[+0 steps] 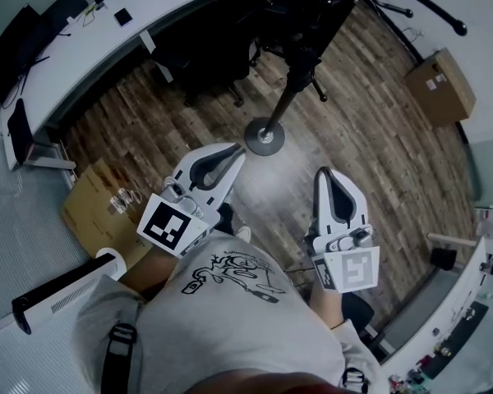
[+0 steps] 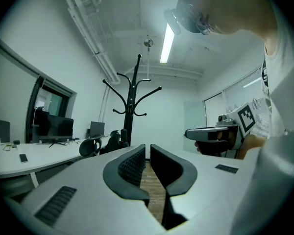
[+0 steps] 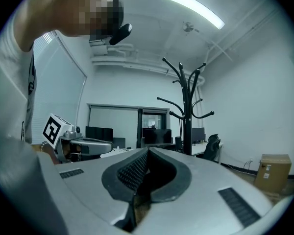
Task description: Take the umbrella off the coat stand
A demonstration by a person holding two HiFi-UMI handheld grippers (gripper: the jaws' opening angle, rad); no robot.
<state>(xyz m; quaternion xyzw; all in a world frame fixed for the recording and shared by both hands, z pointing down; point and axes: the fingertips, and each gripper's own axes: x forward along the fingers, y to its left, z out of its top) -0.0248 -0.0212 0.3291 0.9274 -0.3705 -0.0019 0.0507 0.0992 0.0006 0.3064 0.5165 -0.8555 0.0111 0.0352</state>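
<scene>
The black coat stand (image 1: 289, 89) rises from a round base (image 1: 265, 136) on the wooden floor, straight ahead of both grippers. Its curved hooks show in the left gripper view (image 2: 132, 94) and the right gripper view (image 3: 187, 89). I can make out no umbrella on it in any view. My left gripper (image 1: 237, 156) (image 2: 148, 149) is shut with nothing between its jaws, a short way before the base. My right gripper (image 1: 324, 176) (image 3: 148, 153) is shut and empty too, to the right of the left one. Both point level towards the stand.
A curved white desk (image 1: 99, 43) with monitors runs along the far left, with dark office chairs (image 1: 209, 60) beside the stand. A cardboard box (image 1: 440, 84) sits at the far right. Flat cardboard (image 1: 94, 208) and a white heater (image 1: 62, 292) lie at my left.
</scene>
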